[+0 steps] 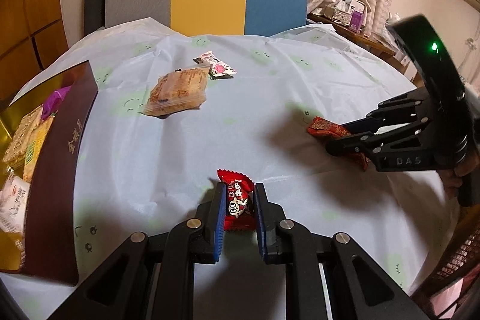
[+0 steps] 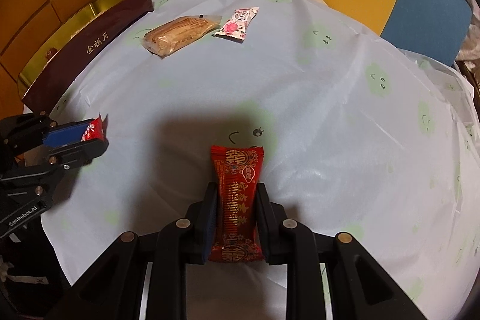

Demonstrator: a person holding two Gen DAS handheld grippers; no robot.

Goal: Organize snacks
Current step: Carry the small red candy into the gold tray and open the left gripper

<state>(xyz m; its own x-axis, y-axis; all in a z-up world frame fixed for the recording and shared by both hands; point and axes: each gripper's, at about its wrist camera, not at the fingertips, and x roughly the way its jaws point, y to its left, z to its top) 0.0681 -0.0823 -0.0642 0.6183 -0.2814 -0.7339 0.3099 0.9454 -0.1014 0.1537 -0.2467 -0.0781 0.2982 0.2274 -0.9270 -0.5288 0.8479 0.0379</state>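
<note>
Left gripper (image 1: 239, 204) angles down over the table (image 1: 270, 116), its blue pads clamped on a small red candy (image 1: 238, 200) whose crimped top pokes out past the fingertips. Right gripper (image 2: 235, 201) tips steeply downward, jaws clenched on a long red-and-gold snack bar (image 2: 237, 200) that runs lengthwise between the fingers. Farther off lie a clear-wrapped biscuit pack (image 1: 177, 92) and a pink-and-white sweet (image 1: 216, 65), touching; the dark snack box (image 1: 57, 155) sits left.

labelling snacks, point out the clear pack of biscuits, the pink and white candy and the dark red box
clear pack of biscuits (image 2: 180, 32), right wrist view, middle of the wrapper
pink and white candy (image 2: 237, 24), right wrist view, its printed middle
dark red box (image 1: 57, 158), left wrist view, side wall
</note>
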